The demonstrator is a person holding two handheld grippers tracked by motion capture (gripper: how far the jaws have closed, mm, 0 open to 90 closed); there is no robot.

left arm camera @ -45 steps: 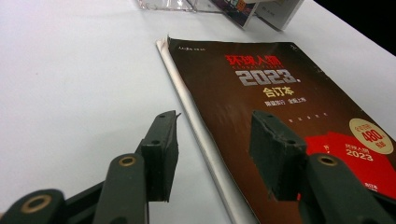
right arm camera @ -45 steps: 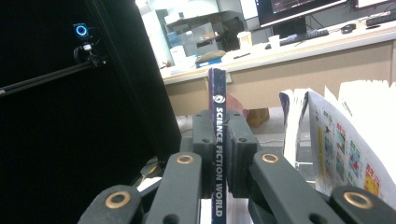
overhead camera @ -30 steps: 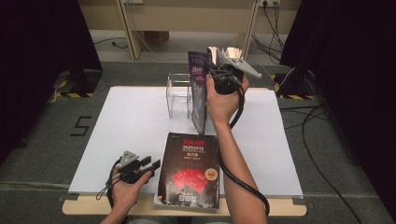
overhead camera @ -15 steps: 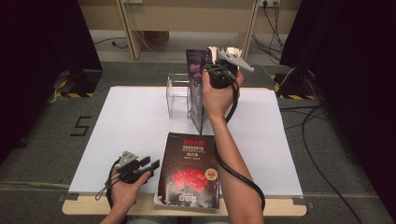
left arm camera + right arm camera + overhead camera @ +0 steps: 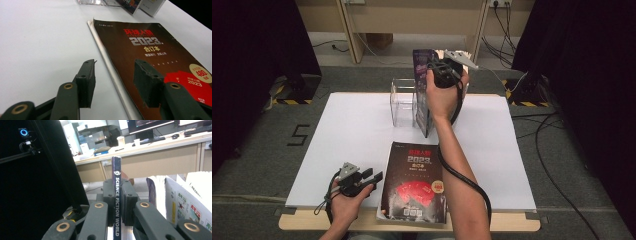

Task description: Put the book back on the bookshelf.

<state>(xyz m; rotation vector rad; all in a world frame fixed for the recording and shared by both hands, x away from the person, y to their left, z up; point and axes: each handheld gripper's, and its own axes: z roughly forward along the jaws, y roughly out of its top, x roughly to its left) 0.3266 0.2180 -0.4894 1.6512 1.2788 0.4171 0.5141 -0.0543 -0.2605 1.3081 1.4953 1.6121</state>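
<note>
"SCIENCE FICTION WORLD" spine point(image 5: 116, 202) between right tongs point(image 5: 116, 195)

On the table point(image 5: 362, 125), the clear stand point(image 5: 403, 102) sits toward the far edge. An upright magazine point(image 5: 424, 95) stands just right of the stand, touching it. A flat magazine point(image 5: 414, 182) lies well in front of the stand, at the near edge.
</note>
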